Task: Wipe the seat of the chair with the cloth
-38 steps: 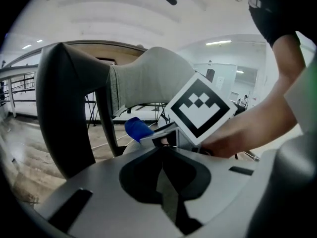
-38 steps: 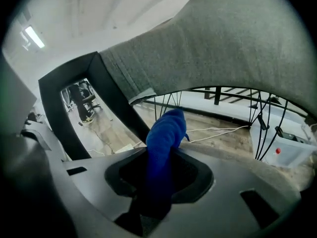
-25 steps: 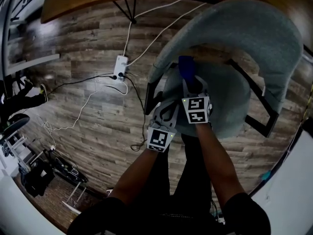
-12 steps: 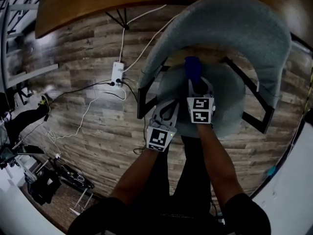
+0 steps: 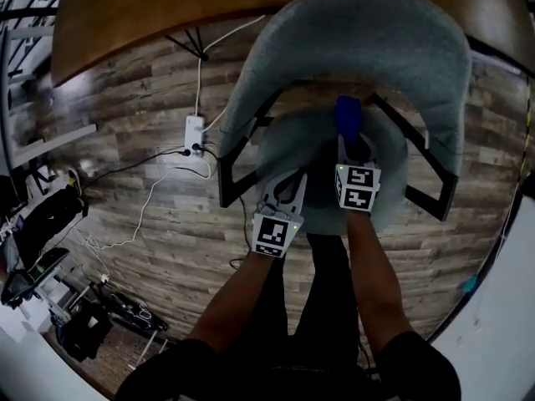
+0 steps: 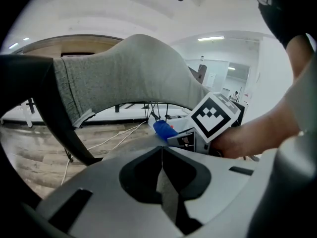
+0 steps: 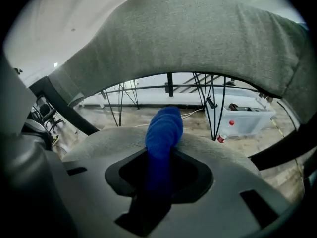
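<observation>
Wiping step under way. Right gripper point(image 5: 349, 143) is clamped on the blue cloth point(image 5: 347, 115), which is pressed on the chair seat point(image 5: 292, 144), right of the seat's middle and toward its back. Left gripper point(image 5: 284, 189) has its jaws together on nothing, at the seat's front-left edge. Next move probably calls for dragging the cloth across the unwiped seat areas with steady pressure. Versus a second ago, the cloth has shifted from seat middle-left toward the right; the left gripper is unchanged.
</observation>
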Tool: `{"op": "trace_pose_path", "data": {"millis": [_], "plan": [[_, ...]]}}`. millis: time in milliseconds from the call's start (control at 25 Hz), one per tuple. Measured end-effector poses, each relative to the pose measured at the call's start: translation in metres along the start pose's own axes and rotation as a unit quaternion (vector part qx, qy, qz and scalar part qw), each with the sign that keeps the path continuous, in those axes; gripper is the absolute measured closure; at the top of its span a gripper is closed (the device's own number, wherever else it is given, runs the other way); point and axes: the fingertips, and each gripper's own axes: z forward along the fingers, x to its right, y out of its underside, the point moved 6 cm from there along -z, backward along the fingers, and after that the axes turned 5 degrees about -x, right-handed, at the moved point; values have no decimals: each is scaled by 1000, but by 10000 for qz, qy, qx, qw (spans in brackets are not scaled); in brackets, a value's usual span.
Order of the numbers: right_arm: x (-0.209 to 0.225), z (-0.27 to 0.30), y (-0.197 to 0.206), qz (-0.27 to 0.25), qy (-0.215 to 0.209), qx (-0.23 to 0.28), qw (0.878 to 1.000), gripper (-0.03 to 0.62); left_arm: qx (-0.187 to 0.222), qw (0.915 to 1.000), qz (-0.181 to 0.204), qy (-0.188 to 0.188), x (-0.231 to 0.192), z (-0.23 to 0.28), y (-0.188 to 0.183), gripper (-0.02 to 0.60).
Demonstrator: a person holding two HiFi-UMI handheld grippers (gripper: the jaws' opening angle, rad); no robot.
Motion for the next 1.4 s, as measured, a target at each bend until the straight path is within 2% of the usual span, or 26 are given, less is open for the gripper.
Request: {"op": "trace_pose_path", "data": {"millis": [240,360,480,720,920,1080,1240,1400], "plan": [[31,-12,8,289,317,7,9991,480,33,9999,78,107,16,10,-10,571],[45,-16,11,420,409,11,9983,480,39,10000,-52,57,18,13,-15,571],[57,-20,12,471,478,81,9977,480,47,9999,-155,-2,22,14,-17,571],[102,-38,26,516,904,13,9946,480,49,10000,-54,-36,34,12,-21,571],[123,-48,35,527,1071,-116,9928,480,127,9999,-7,-101,37,7,-25,571],[115,-54,30,391,1176,60,9923,480,210,9997,-19,-121,34,1,-25,571],[78,-59,17,152,894,388,9951,480,255,9994,-104,-202,23,-11,-16,571],[34,-63,18,19,580,405,9975,480,283,9988,-237,-327,14,-29,-6,571]]}}
